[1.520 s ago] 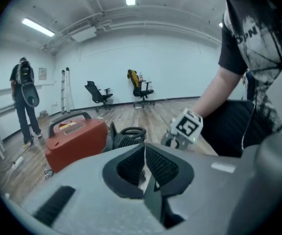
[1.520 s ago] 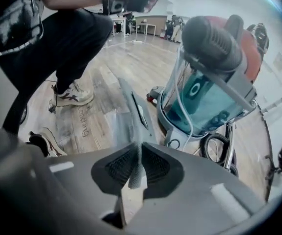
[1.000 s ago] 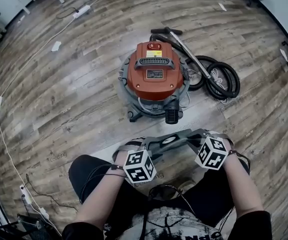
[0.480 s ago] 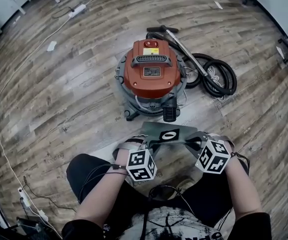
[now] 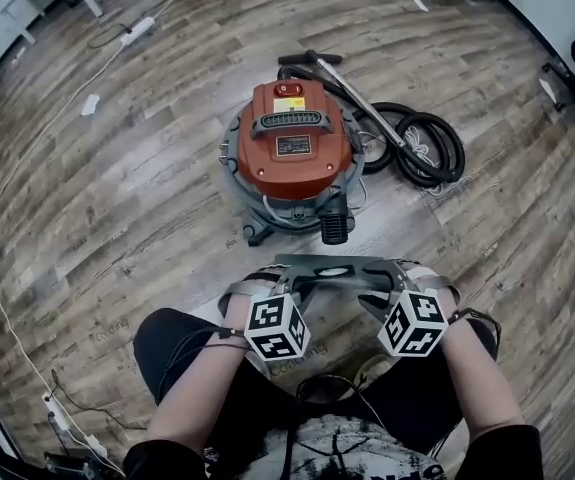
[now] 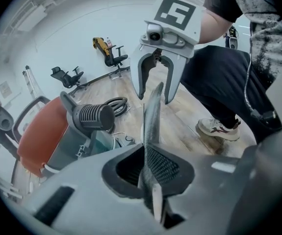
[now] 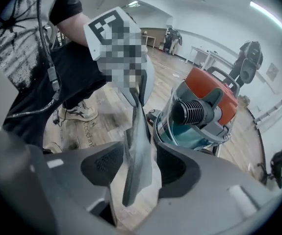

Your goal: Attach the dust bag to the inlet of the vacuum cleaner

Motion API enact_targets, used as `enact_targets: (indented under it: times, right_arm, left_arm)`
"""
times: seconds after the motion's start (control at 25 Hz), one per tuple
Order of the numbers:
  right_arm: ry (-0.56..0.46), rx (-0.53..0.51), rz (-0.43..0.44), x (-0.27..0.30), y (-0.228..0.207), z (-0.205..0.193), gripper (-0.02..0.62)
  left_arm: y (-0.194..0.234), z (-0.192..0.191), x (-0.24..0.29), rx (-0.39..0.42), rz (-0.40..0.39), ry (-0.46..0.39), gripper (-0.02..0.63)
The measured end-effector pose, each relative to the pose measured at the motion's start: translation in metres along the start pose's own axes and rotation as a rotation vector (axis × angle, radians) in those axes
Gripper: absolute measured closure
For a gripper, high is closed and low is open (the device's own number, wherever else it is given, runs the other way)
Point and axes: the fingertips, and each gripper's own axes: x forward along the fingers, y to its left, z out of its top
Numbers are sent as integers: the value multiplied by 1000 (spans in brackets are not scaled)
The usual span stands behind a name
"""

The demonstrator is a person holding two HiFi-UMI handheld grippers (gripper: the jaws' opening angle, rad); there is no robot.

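Head view: the dust bag (image 5: 332,268) sits near the vacuum cleaner (image 5: 292,148), on its inlet side. The left gripper (image 5: 267,288), jaws just closing, pinches one edge. The right gripper (image 5: 395,286), jaws just opening, stands apart around the other edge.

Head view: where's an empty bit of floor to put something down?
Biggest bare patch: the wooden floor left of the vacuum cleaner, this side of the white paper scrap. Right of the vacuum it's crowded by the coiled hose and metal wand. Only a narrow strip lies between the vacuum and the dust bag.
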Motion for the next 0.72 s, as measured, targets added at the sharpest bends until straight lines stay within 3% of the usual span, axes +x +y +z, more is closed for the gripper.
enact_targets:
  times: [0.16, 0.36, 0.72]
  right_arm:
    - [47, -37, -45, 16, 0, 3, 389]
    - [58, -60, -108, 15, -10, 6, 543]
    - [13, -44, -199, -17, -58, 30, 560]
  left_arm:
    - [0, 3, -1, 36, -18, 1, 580]
    - [5, 11, -7, 75, -20, -5, 580]
    - [51, 34, -36, 91, 53, -27, 578]
